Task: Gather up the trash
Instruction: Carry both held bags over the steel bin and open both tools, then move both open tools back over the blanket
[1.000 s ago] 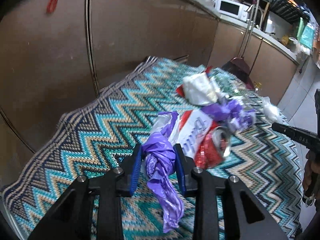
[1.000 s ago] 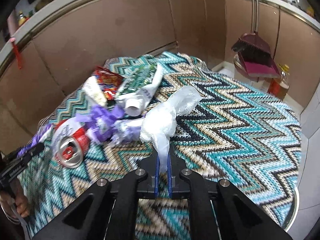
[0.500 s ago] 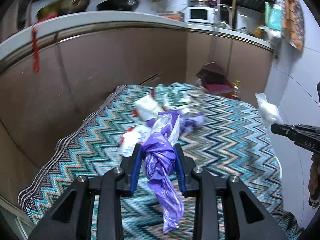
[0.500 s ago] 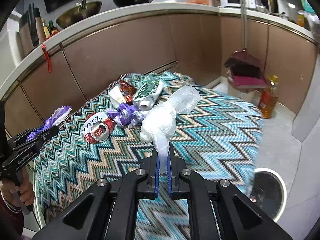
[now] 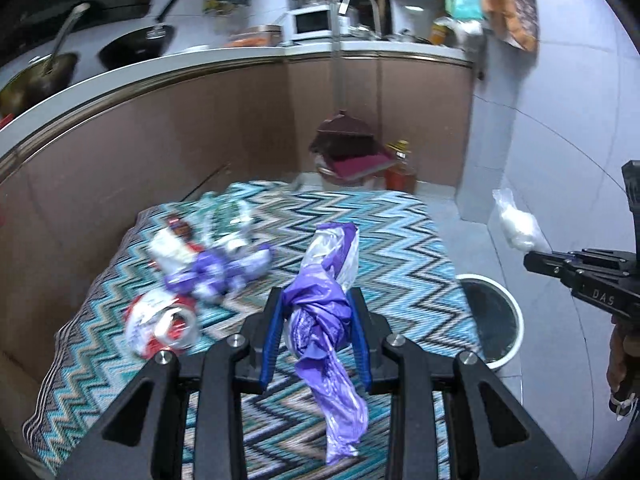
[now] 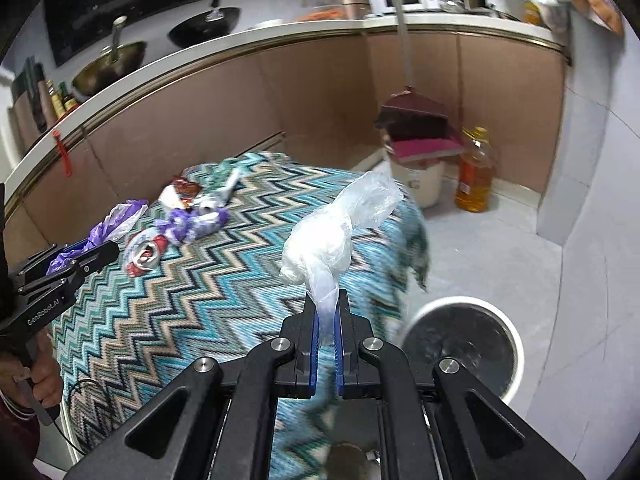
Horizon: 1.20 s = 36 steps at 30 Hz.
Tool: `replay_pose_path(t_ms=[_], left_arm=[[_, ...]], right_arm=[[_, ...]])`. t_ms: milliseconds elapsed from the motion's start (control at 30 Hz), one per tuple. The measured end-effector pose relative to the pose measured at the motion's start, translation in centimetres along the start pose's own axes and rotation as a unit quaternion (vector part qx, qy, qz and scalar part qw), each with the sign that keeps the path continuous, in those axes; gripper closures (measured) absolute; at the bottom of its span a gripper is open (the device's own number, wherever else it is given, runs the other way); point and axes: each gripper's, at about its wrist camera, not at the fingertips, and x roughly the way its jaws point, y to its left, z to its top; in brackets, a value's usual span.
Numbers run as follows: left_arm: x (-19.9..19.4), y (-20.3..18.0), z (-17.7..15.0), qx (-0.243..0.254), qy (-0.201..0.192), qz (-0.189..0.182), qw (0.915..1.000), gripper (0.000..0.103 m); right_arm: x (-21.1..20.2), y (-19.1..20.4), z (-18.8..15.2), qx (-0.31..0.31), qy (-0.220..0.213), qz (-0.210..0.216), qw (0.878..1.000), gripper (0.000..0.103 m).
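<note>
- Left wrist view: the left gripper (image 5: 316,330) pinches a crumpled purple plastic bag (image 5: 320,312) between its blue pads, a knotted bunch up top and a long tail hanging below the fingers, so its long axis runs roughly up and down. The round white-rimmed bin with a dark liner (image 5: 494,322) stands on the floor to the right of this gripper, just past the edge of the zigzag-patterned teal cloth (image 5: 404,248). The right gripper (image 5: 540,258), holding a crumpled clear plastic bag (image 5: 516,226), sits above and right of the bin.
- Right wrist view: the right gripper (image 6: 328,328) is pressed nearly together on the thin neck of the clear plastic bag (image 6: 340,228), whose bulk stands above the fingers. The bin (image 6: 464,350) lies just right of and below the fingertips, so this hand looks the nearer; I judge its drop comes first. The left gripper (image 6: 102,250) is well apart, over the cloth (image 6: 224,272), where a crushed red-and-white can (image 6: 146,254) and wrappers remain.
</note>
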Motion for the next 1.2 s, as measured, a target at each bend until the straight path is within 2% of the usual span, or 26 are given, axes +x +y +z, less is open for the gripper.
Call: replay_pose_path(t_ms=[300,533,700,867,900,933,1000,1033,1067,1200], left_arm=[[5.7,-10.3,2.9,0.071,0.04,-0.066,0.9945,0.074],[11.6,-17.9,3.9,0.106,0.099,-0.125,0.9815,0.072],[15.9,-21.4,3.8,0.111,0.141,-0.143,0.9733,0.071],[19.7,-23.9,3.2,0.103,0.181,-0.15,0.9664,0.069],[20.5,-24.2,3.1,0.1,0.188,-0.153,0.9651,0.066],[21.0,-24.4,3.1,0.098,0.191,-0.152,0.9648,0.057],[21.7,-24.6,3.1,0.091,0.191,-0.151,0.9655,0.047],[22.0,-24.8,3.2,0.089,0.191,-0.152,0.9657,0.047],[22.1,-24.7,3.3,0.085,0.191,-0.154,0.9656,0.047],[21.7,-24.1,3.9,0.078,0.181,-0.157,0.9678,0.047]], right_arm=[[1.1,-9.1,-3.4,0.072,0.027,-0.037,0.996,0.097],[3.9,-15.0,-6.6,0.123,0.07,-0.054,0.988,0.097],[6.7,-17.8,-8.0,0.153,0.095,-0.051,0.982,0.097],[10.1,-19.7,-9.1,0.17,0.118,-0.049,0.977,0.095],[10.4,-20.1,-9.3,0.175,0.12,-0.05,0.976,0.092],[10.7,-20.5,-9.4,0.178,0.121,-0.051,0.975,0.092],[11.3,-21.2,-9.6,0.183,0.122,-0.052,0.974,0.089],[11.4,-21.5,-9.6,0.185,0.121,-0.053,0.974,0.082],[11.4,-21.7,-9.6,0.185,0.12,-0.057,0.974,0.08],[10.6,-22.1,-9.5,0.186,0.114,-0.059,0.974,0.078]])
